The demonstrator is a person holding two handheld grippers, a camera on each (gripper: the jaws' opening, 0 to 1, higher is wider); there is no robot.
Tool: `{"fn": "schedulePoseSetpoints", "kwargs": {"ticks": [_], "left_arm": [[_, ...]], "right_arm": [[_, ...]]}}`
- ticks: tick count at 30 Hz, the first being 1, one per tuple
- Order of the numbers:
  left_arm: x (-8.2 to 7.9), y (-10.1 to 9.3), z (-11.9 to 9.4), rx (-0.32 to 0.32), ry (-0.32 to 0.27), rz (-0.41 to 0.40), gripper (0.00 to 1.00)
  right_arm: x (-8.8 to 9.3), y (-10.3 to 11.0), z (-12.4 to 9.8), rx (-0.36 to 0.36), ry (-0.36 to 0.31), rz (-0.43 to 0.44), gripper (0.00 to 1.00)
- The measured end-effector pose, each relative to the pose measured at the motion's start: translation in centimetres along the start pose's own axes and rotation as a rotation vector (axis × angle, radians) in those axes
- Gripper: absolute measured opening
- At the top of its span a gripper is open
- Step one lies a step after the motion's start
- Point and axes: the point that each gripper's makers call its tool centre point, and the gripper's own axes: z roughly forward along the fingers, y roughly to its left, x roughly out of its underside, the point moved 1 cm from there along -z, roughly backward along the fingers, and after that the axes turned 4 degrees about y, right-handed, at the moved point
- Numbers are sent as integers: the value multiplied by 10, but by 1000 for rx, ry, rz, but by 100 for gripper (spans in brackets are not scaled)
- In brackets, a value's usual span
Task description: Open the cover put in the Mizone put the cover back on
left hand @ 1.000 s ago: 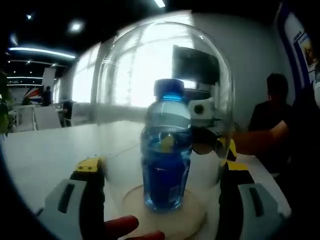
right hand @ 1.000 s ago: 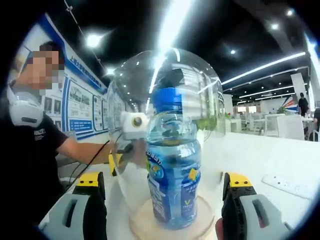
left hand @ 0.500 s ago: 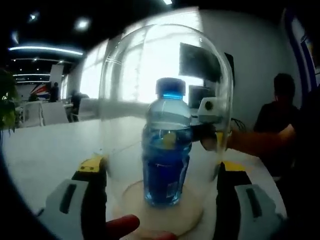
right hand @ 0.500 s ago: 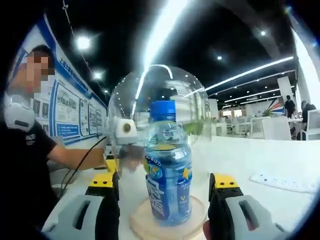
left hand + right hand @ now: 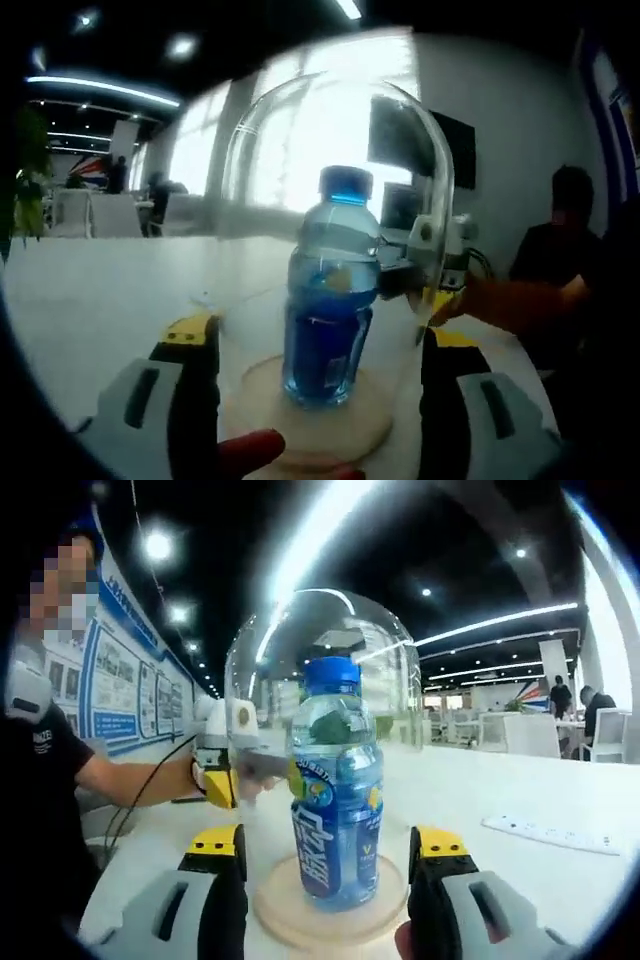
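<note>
I am seeing the Mizone bottle [image 5: 335, 785] standing upright on the round wooden base [image 5: 330, 912], under the clear glass cover [image 5: 320, 655]; the right gripper [image 5: 328, 860] is spreading its jaws wide beside the base, gripping nothing; the left gripper [image 5: 315, 345] is likewise gaping either side of it, holding nothing; the white table [image 5: 520, 800] is bearing everything.

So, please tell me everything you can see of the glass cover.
The cover is a clear dome, glass or plastic by its look, tall with a rounded top that mirrors the ceiling lights. It stands upright over the bottle, its lower edge at the round pale base on the white table. The bottle is wholly inside it. In both views the jaws stand open to either side of it, not touching.
</note>
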Motion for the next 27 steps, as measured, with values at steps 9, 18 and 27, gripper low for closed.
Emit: {"fn": "schedulePoseSetpoints", "kwargs": {"ticks": [9, 18, 27], "left_arm": [[2, -8, -11, -26, -16, -2, 63], [2, -12, -20, -61, -28, 27, 57], [7, -16, -30, -130, -4, 75, 47]], "right_arm": [[1, 8, -1, 61, 11, -22, 57], [-7, 10, -11, 97, -19, -22, 51], [-6, 18, -21, 94, -48, -28, 45]]}}
